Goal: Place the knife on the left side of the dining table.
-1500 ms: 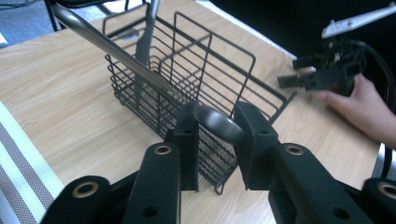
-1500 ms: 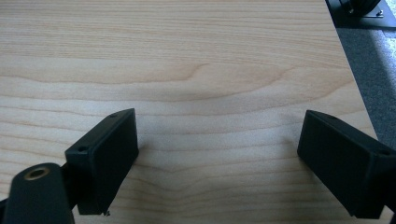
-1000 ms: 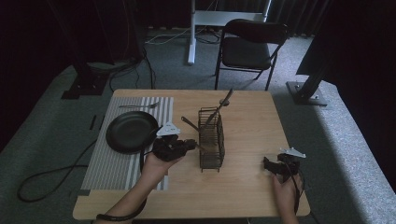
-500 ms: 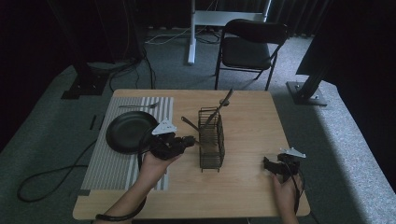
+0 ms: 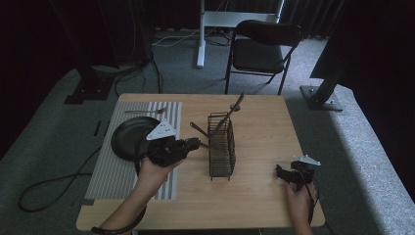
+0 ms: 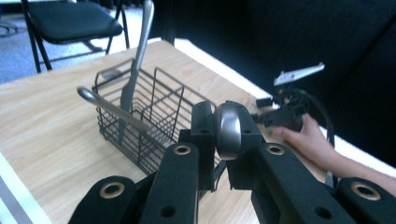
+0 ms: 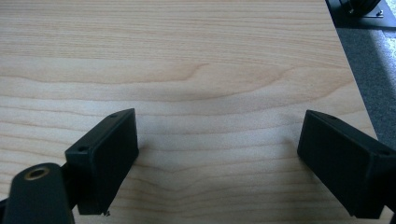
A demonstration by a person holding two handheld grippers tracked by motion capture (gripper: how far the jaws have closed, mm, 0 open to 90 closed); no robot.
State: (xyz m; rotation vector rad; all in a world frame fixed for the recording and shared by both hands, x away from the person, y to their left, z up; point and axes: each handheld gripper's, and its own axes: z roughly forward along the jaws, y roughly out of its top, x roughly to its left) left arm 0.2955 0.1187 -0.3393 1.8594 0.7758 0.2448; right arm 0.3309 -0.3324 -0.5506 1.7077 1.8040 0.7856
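Two grippers: the left hand-held gripper (image 5: 188, 145) is clamped on a spoon (image 6: 227, 131); the right hand-held gripper (image 5: 280, 172) rests on the counter (image 5: 264, 122) with jaws wide apart and nothing between them.
Spoon place: its metal end sits between the left pads (image 6: 202, 126), lifted above the counter, just beside the basket (image 5: 221, 145) on its left side.
Basket: a black wire holder, upright near the middle of the counter, with two utensils (image 6: 135, 65) already leaning inside.
Step in hand: I judge that the spoon goes into the basket.
How to do it well: bring the spoon above the rim, tip it so the free end points down, aim for a gap away from the two handles, lower it, then let go only when it leans on the wire.
Risk: a bump against the rim can tip the light basket; the free right one can steady it.
Pan (image 5: 128, 139): lies on the striped mat (image 5: 112, 171), behind the left hand.
Writing: no brand, label or text can be read.
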